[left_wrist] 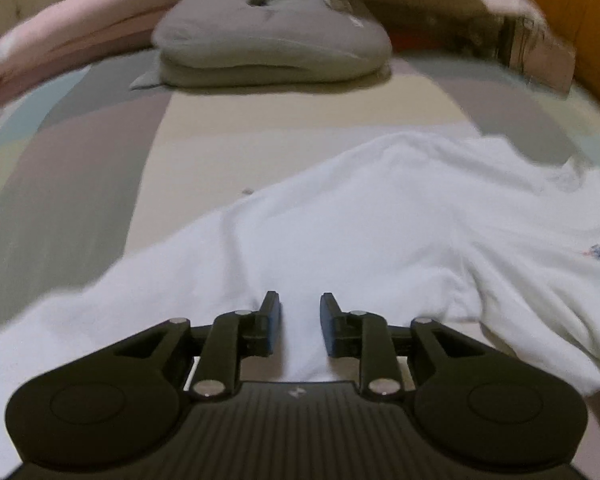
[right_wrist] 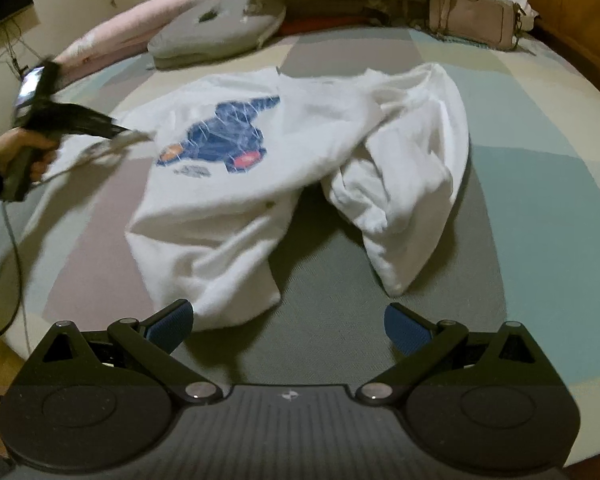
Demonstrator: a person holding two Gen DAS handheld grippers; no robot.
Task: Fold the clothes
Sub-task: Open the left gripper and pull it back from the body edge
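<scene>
The left gripper (left_wrist: 300,312) has its two blue-padded fingers (left_wrist: 274,316) a narrow gap apart, with white cloth lying below that gap and nothing pinched between the pads. The right gripper (right_wrist: 288,322) holds its two fingers (right_wrist: 172,322) spread wide over bare bedcover, gripping nothing; its left pad sits just beside the nearest hem of the garment.

One white sweatshirt (right_wrist: 300,168) lies rumpled across the middle of the bed (right_wrist: 540,184), chest up, with a single blue printed figure (right_wrist: 228,136) on its front. One sleeve is doubled over on the right, the other stretches to the left. In the right wrist view the left gripper appears blurred at the left edge above that outstretched sleeve, carried by one hand (right_wrist: 20,152), with a cable trailing down from it.

Farther back, one grey pillow (left_wrist: 272,36) rests at the head of the bed, one pink quilt (left_wrist: 80,36) bunched beside it, and one pale handbag (right_wrist: 472,12) stands at the far right.
</scene>
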